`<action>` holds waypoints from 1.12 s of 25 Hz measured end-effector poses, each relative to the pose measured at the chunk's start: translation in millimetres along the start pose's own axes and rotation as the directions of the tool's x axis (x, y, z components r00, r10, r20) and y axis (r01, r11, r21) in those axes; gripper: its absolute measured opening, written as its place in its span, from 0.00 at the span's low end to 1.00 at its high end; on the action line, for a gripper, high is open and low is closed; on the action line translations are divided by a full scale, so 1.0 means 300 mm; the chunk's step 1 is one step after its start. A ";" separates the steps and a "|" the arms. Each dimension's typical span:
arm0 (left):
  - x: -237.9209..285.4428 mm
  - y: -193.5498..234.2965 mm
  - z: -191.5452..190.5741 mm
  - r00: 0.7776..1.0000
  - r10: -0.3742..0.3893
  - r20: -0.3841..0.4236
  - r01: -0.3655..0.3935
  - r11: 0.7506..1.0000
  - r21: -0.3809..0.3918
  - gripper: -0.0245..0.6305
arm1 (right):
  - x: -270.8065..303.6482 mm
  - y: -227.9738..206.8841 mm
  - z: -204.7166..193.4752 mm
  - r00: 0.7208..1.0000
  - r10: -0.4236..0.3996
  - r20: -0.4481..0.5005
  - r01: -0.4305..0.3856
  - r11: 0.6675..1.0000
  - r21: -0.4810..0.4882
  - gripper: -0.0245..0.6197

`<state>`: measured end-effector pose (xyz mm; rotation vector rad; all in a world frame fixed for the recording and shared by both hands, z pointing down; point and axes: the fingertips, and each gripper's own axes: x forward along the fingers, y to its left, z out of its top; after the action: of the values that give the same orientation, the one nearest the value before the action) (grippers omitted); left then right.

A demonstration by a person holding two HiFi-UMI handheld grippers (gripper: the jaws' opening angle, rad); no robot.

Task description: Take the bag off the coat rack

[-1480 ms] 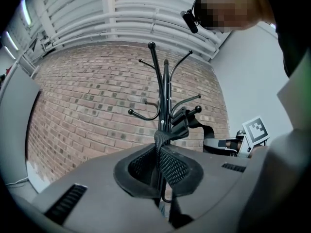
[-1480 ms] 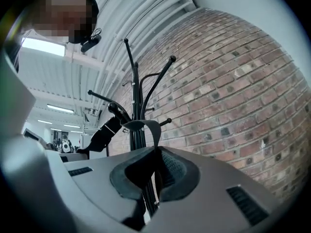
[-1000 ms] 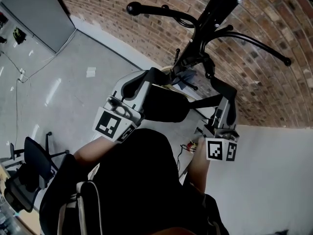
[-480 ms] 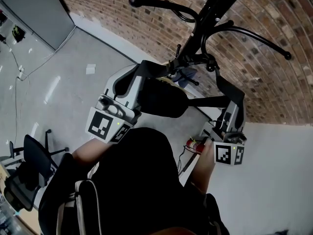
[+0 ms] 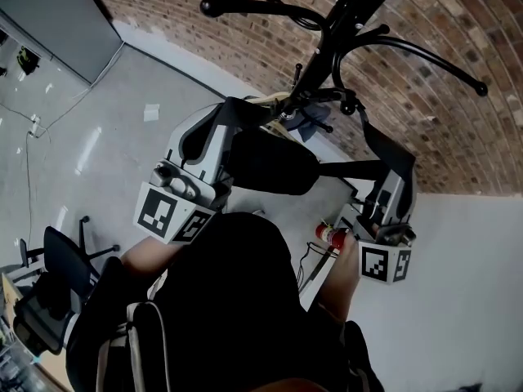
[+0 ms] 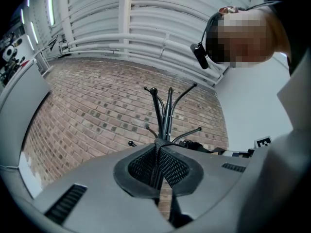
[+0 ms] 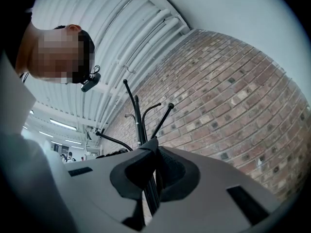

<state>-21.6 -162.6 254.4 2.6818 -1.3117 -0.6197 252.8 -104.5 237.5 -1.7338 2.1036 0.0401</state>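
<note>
A black bag (image 5: 274, 162) hangs between my two grippers in the head view, just in front of the black coat rack (image 5: 343, 23). My left gripper (image 5: 241, 113) is shut at the bag's left top, and a thin black strap (image 6: 170, 212) shows between its pads. On the right, my right gripper (image 5: 384, 158) is shut on a black strap (image 7: 149, 193) that runs across to the bag. Both gripper views look up past the jaws at the coat rack's curved arms (image 6: 167, 110) (image 7: 138, 120). Whether the bag still touches a hook is hidden.
A brick wall (image 5: 245, 31) stands behind the rack. A small red object (image 5: 331, 235) with a cable lies on the floor near my right hand. An office chair (image 5: 57, 276) stands at lower left. A grey panel (image 5: 57, 15) leans at top left.
Both grippers have drawn apart and toward me: the left went down-left, the right down-right. The bag stays stretched between them.
</note>
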 end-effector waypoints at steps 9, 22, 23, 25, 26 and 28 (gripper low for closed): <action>-0.064 -0.020 0.037 0.999 -0.030 0.036 0.031 0.999 -0.029 0.07 | -0.073 0.074 0.050 0.999 0.002 0.040 -0.002 1.000 -0.003 0.07; -0.104 -0.011 0.109 0.995 -0.018 0.094 0.022 0.999 -0.036 0.07 | -0.102 0.105 0.125 0.994 -0.001 0.106 0.000 1.000 0.010 0.07; -0.118 0.001 0.105 0.996 -0.005 0.091 0.008 0.999 -0.035 0.07 | -0.118 0.091 0.120 0.994 -0.018 0.104 0.018 1.000 0.004 0.07; -0.147 0.029 0.090 0.996 0.024 0.082 -0.022 0.999 -0.027 0.07 | -0.148 0.059 0.101 0.994 -0.053 0.092 0.053 0.999 0.001 0.07; -0.157 0.041 0.082 0.997 0.033 0.075 -0.032 0.999 -0.019 0.07 | -0.158 0.046 0.088 0.994 -0.065 0.082 0.065 0.998 0.004 0.07; -0.166 0.054 0.064 0.997 0.042 0.062 -0.041 0.999 -0.010 0.07 | -0.166 0.034 0.061 0.995 -0.080 0.059 0.080 0.997 0.007 0.07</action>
<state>-68.6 -132.5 256.8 2.6409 -1.3726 -0.7078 255.4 -50.6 234.7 -1.7905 1.9895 0.0630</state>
